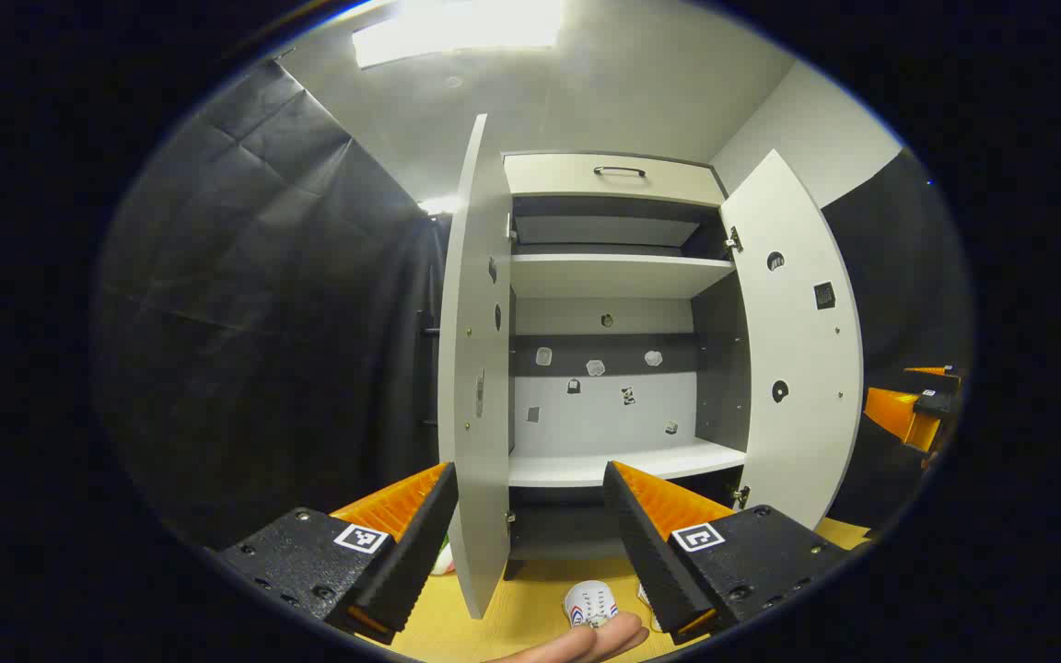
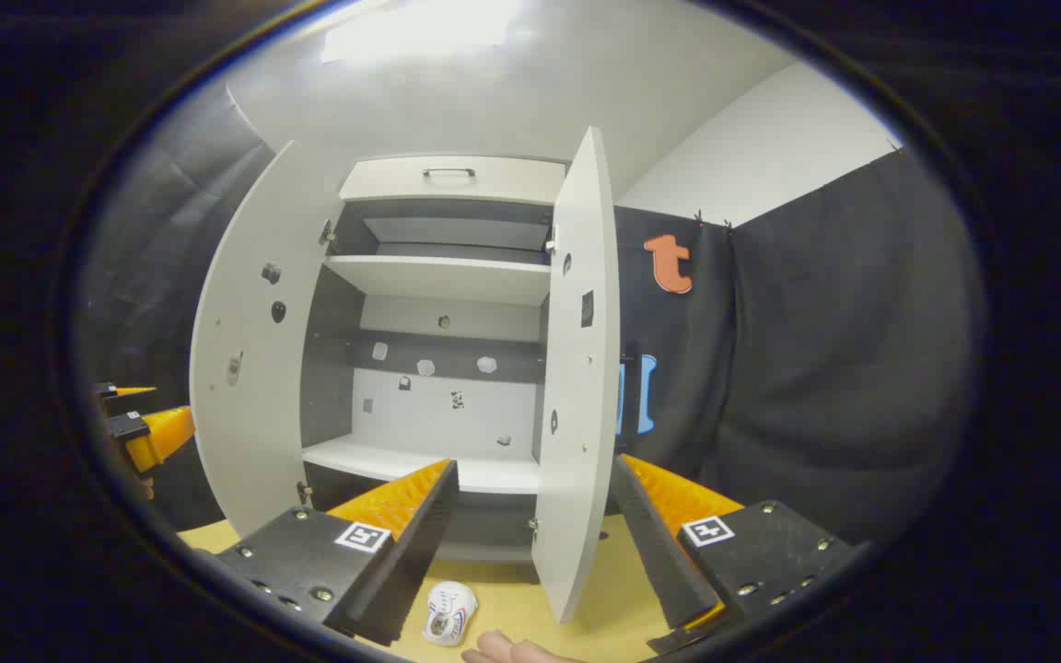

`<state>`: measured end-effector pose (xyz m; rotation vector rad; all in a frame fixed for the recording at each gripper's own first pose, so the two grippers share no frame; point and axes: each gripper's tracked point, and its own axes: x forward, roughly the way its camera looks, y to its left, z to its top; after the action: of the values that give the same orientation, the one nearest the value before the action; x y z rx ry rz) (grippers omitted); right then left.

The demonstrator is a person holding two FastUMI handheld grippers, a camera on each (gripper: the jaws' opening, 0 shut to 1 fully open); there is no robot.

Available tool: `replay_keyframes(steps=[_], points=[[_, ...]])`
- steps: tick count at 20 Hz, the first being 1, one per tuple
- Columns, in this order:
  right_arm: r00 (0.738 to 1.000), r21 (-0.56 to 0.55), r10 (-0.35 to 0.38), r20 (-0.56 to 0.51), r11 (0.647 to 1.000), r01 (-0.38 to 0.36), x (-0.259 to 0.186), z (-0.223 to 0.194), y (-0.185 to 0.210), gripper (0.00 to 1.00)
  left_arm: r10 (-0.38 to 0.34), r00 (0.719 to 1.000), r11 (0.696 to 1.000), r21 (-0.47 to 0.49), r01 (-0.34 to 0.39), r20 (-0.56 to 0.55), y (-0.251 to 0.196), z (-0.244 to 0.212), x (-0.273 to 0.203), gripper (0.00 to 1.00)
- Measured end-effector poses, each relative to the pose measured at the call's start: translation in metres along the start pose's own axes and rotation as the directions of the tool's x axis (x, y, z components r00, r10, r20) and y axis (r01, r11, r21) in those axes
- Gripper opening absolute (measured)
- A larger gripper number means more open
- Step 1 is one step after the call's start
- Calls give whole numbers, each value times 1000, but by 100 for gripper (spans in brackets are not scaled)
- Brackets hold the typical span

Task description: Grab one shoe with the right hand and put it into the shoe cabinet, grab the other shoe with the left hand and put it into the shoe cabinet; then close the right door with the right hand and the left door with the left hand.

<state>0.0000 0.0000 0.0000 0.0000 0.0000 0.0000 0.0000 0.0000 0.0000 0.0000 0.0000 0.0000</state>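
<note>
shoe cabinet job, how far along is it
Barely started. Nothing looks done: the shoe cabinet shelves hold no shoes and both doors, left door and right door, stand open. In hand: nothing; the left claw and right claw are open. A white shoe still lies on the floor. Left: both shoes in, then both doors shut.

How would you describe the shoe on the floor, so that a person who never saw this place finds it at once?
Start from the tall pale shoe cabinet with both doors open. Look down at the yellow floor in front of its lowest shelf. The shoe lies there, small and white with red and blue markings, unlike the plain cabinet.
</note>
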Motion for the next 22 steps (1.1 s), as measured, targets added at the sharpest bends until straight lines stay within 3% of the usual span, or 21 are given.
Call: replay_keyframes(steps=[8,12,15,22], points=[[999,-11,-36,-9,999,36,4,-11,-18,99,-11,1000,1000,6,11,-3,-6,-1,2,96],[1000,19,-11,-19,1000,11,2,-15,-15,96,-24,1000,1000,1,24,2,-13,-1,0,96],[1000,14,12,-26,1000,-11,0,-20,-8,99,-31,1000,1000,5,31,-3,-16,-7,0,96],[998,-18,6,-59,1000,-7,8,-62,7,99,-60,997,998,-12,59,-41,-23,-29,-6,96]])
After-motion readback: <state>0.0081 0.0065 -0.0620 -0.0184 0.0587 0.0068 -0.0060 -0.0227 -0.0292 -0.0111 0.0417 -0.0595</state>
